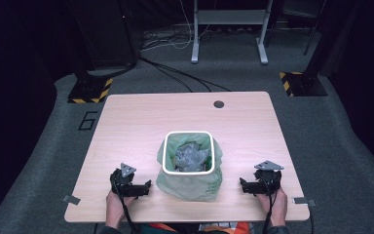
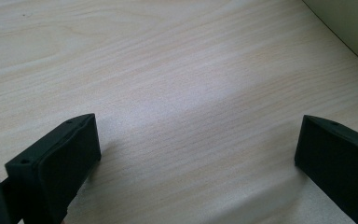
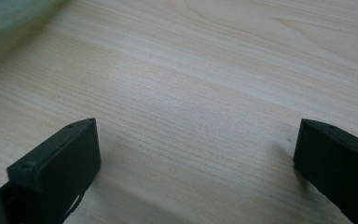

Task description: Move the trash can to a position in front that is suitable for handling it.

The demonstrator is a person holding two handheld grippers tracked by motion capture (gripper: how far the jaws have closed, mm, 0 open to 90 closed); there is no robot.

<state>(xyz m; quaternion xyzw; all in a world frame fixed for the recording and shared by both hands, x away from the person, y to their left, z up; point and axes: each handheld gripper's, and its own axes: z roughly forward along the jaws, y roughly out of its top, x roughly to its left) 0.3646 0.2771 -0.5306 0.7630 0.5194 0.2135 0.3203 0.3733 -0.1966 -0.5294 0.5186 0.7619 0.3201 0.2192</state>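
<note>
Jaws of both grippers stand wide apart with nothing between them, resting low on the worktop either side of the bin.

Left gripper and right gripper flank the white-rimmed bin, near but apart. Its green bag drapes outside; the grey crumpled contents are hard to make out. Pale wood worktop sits on grey carpet; the room behind is dark, with cables and a desk frame cut off at the top.

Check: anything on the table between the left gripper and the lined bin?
Nothing. In the high view, bare table lies between the left gripper and the bin's green bag; jaws open, empty.
</note>
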